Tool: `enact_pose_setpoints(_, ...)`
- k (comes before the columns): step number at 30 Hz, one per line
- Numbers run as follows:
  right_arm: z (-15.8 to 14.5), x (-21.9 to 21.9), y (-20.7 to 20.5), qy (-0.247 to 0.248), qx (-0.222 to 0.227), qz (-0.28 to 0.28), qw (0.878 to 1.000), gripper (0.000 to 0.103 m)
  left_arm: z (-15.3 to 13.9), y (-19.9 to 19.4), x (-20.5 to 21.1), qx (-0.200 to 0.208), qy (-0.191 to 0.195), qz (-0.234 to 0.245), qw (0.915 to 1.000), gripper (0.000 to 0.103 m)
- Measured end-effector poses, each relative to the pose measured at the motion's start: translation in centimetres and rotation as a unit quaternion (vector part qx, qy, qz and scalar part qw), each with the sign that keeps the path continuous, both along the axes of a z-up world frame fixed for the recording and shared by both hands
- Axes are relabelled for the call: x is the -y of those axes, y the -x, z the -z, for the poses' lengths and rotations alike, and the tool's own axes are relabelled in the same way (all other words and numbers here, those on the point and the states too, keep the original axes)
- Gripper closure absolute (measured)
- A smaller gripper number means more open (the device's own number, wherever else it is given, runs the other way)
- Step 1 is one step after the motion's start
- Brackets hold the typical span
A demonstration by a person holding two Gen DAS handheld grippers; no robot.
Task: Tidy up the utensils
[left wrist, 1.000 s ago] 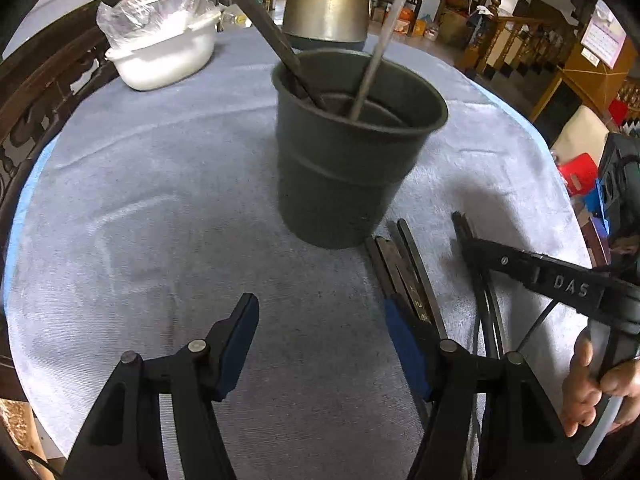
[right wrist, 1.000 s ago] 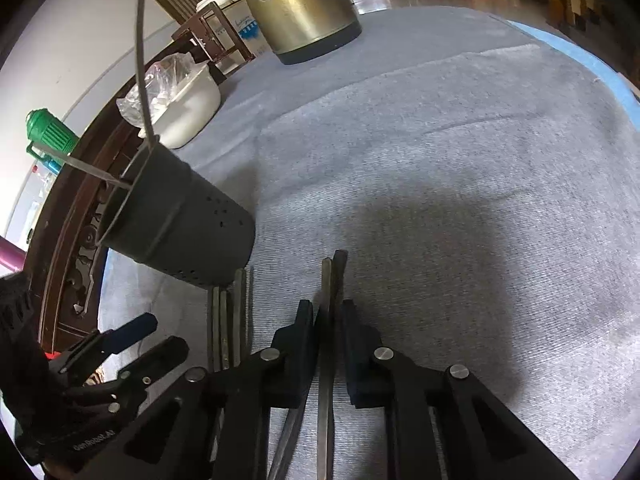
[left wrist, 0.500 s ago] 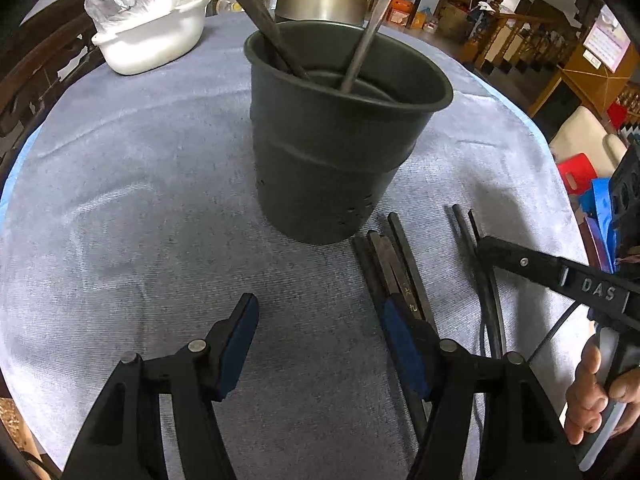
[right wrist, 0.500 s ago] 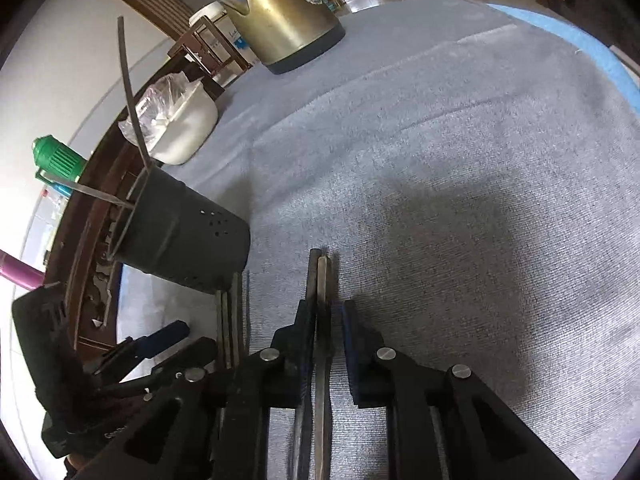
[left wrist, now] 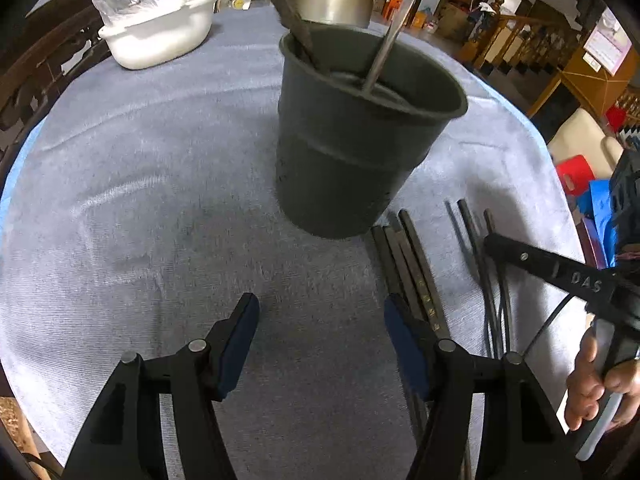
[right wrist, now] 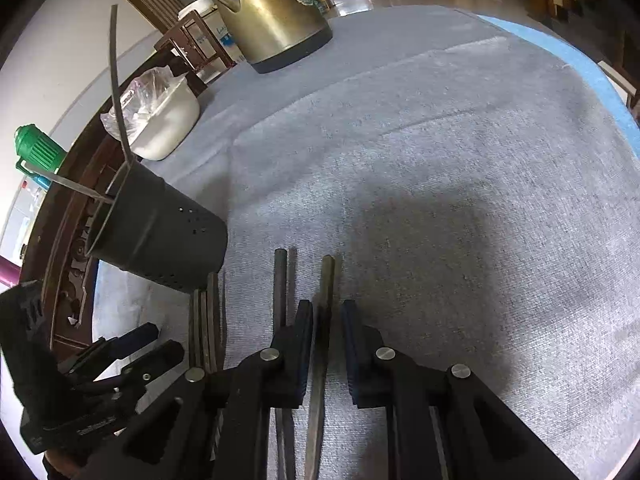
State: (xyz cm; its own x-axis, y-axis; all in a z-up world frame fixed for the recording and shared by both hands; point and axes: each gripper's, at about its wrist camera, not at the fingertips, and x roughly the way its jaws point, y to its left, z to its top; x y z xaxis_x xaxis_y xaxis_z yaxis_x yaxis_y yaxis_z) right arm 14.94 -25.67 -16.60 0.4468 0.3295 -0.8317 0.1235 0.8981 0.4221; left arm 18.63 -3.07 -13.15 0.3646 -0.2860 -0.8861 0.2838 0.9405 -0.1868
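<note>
**Utensils half sorted: one handle between the right jaws, the cup waiting**

Utensils lay on the grey cloth of the table (right wrist: 460, 160), their dark handles pointing at the dark cup (left wrist: 360, 152). A tight bundle of handles (left wrist: 408, 256) lay just beside the cup's base, and a looser pair lay farther toward the person's right. Two utensils already stood in the cup, leaning on its rim.

The right hand-held gripper (right wrist: 327, 344) stood narrow, with one flat metal handle (right wrist: 326, 280) between its pads. The left pad looked to touch it; a slim gap showed at the right pad, so whether the grip was firm could not be told. A second, darker handle (right wrist: 280, 280) lay just outside the left finger. The left hand-held gripper (left wrist: 320, 340) hung wide and empty over bare cloth in front of the cup, its right finger just above the bundle.

To do this step well, the right jaws should probably close fully on the single handle before any lift, keeping clear of the dark one alongside. The handle would likely swing once raised, so tipping it upright before reaching the cup would help it drop in cleanly. The cup looked light; the free left gripper could steady it. A kettle (right wrist: 272, 20) and a white bowl (right wrist: 168, 120) stood well apart.
</note>
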Motion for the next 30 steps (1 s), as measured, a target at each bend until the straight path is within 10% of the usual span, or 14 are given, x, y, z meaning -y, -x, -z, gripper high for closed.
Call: enact_pose_setpoints(30, -0.6, -1.5, -3.0, 0.067, -0.042, -0.048, 0.996, 0.086, -0.1, -0.7, -0.8, -0.035, 0.010, 0.021, 0.9991, 0.041)
